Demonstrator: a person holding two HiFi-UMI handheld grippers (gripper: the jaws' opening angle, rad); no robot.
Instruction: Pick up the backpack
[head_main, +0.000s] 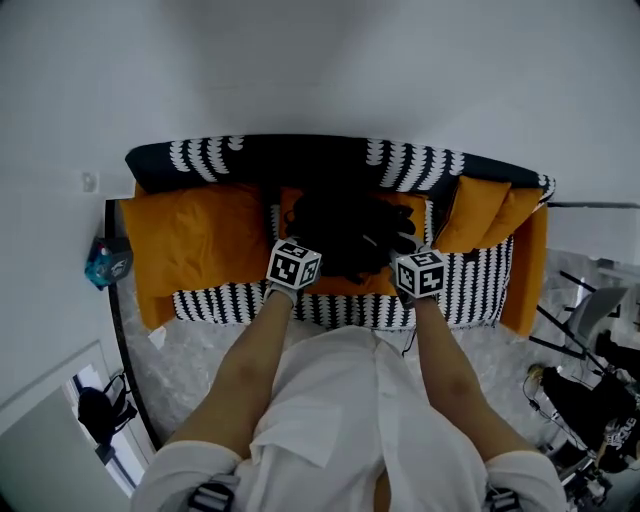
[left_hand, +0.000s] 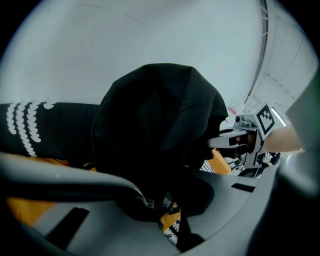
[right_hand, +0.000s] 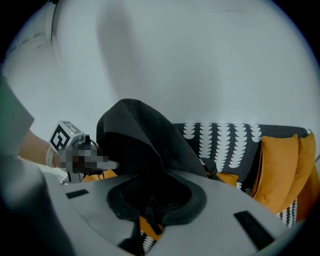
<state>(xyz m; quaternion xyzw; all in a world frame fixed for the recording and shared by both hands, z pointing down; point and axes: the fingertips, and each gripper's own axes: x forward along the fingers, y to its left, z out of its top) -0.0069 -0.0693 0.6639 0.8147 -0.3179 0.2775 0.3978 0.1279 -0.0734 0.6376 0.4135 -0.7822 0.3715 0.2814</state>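
The black backpack (head_main: 350, 230) stands on the middle of the sofa seat, between orange cushions. My left gripper (head_main: 296, 262) is at its left side and my right gripper (head_main: 418, 270) at its right side, both arms stretched forward. In the left gripper view the jaws (left_hand: 160, 205) are closed on dark backpack fabric (left_hand: 160, 120) and a strap buckle. From the right gripper (right_hand: 150, 210), the backpack (right_hand: 135, 135) rises above jaws that pinch its black fabric. Each gripper's marker cube shows in the other's view.
The sofa (head_main: 230, 300) has a black-and-white pattern, with orange cushions (head_main: 190, 240) to the left and right (head_main: 490, 215). A blue object (head_main: 105, 262) sits beside its left end. Stands and cables (head_main: 590, 400) crowd the floor at right; a dark bag (head_main: 100, 410) lies lower left.
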